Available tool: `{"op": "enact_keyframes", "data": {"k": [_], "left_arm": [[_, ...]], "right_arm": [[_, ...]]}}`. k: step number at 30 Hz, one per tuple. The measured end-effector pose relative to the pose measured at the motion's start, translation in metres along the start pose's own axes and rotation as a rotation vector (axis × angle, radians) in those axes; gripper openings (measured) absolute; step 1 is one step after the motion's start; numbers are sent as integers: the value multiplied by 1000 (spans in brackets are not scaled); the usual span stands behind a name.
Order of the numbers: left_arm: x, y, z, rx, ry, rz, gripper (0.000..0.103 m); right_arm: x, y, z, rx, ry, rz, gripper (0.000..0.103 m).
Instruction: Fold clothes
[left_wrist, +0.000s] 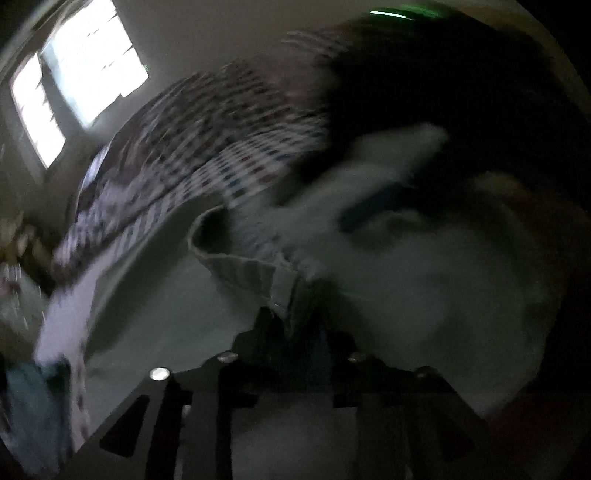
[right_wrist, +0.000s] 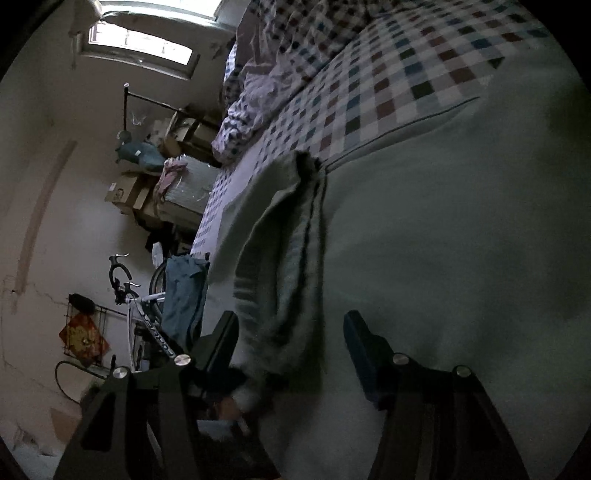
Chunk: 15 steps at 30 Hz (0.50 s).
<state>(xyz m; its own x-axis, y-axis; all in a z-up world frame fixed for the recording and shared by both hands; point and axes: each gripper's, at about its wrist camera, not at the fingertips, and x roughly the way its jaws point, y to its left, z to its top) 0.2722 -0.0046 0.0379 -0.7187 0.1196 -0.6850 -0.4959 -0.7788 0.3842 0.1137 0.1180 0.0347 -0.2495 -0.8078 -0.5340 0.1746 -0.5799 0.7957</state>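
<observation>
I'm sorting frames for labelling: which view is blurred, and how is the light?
Left wrist view: heavy motion blur, dim; the pale garment and checkered bedsheet smear, the window blows out white. Right wrist view: sharper but underexposed, strong fisheye bending; the right gripper stands open around the garment's folded edge.

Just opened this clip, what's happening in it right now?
A person with a handheld gripper in each hand is folding a pale grey-green garment on a bed with a checkered sheet. The left gripper has its fingers closed on a hemmed edge of the cloth; that view is blurred. The right gripper is open, its fingers either side of a bunched fold of the same garment, not clamped on it. The fold is still in progress. A bicycle and cardboard boxes stand by the wall.
</observation>
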Motion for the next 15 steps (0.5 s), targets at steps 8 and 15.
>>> {"op": "enact_keyframes", "data": {"k": [8,15], "left_arm": [[-17,-27,-3,145,-84,15,41],[-13,-15,-6,180,-143,162,63]], "right_arm": [[25,10,20,-69,57,-72,64],[26,-9,24,-61,73,25,63]]}}
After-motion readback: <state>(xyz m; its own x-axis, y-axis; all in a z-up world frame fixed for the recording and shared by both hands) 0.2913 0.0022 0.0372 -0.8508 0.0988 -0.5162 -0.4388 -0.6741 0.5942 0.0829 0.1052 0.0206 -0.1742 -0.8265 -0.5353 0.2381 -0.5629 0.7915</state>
